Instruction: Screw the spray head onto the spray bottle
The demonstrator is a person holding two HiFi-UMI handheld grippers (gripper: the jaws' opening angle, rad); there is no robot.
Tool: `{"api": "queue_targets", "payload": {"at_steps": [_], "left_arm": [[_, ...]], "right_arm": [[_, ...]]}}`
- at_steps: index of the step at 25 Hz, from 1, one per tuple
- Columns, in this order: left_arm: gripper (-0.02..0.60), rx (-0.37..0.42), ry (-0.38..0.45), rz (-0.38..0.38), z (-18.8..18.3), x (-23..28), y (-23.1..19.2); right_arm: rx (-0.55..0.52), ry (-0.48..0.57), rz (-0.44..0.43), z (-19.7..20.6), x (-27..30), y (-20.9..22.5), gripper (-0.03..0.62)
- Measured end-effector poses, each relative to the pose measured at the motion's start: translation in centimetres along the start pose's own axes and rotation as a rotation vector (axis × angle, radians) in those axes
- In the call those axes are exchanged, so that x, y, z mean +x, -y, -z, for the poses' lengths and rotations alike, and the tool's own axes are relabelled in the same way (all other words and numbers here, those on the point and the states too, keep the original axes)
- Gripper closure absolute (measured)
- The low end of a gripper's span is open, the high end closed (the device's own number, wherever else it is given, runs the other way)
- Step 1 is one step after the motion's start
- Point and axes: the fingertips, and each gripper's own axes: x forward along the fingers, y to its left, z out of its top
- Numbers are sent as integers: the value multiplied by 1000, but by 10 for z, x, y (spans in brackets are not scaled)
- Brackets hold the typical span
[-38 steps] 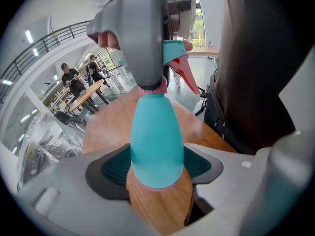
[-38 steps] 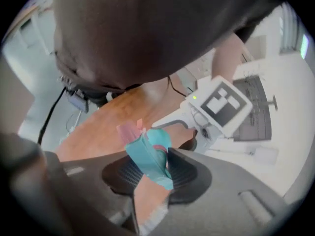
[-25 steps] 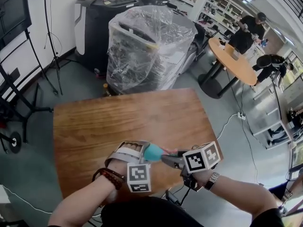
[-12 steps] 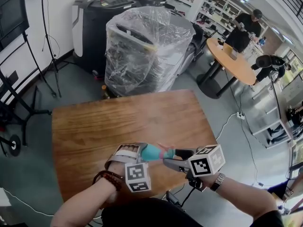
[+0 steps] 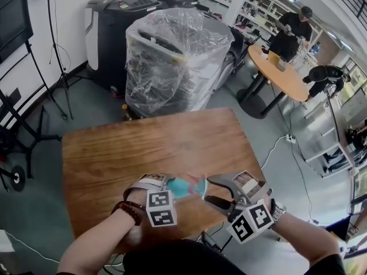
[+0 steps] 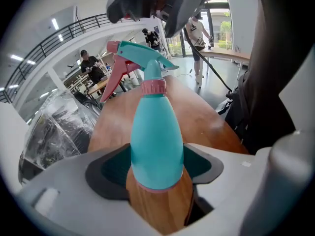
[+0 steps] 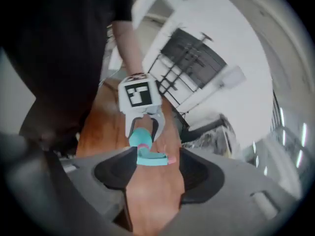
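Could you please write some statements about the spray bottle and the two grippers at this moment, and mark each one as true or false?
1. The left gripper holds the teal bottle by its body. True.
2. The spray head lies on the table, apart from the bottle. False: it sits on the bottle's neck, above the pink collar.
3. The right gripper is clamped on the spray head. False: its jaws have just been opening and stand apart. The head is at their far end and is not pressed.
4. A plastic-wrapped machine stands beyond the table. True.
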Motion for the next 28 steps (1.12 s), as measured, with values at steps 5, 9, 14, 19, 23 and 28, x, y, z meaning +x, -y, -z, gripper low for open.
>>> {"api": "queue_targets", "payload": {"at_steps": [5,9,14,19,23,28], "left_arm": [[224,20,0,51,3,-5,7],[224,41,22,97,2,-5,19],[224,102,36,197,-8,-6,39],[224,145,63,185,-24,-11,44],[224,166,47,67,-25,-8,29],[224,121,58,-11,-27,-5,13]], "right_arm": [[-553,-57,14,2,6,-38,341],[-673,-55,60,1,11,-47,341],[-837,-44,-12,-2,23,-73,341],[-834,-52,-61,2,30,-86,473],[-434,-71,-143,6,32,-72,474],[-184,-97,-159,13,36,-55,473]]}}
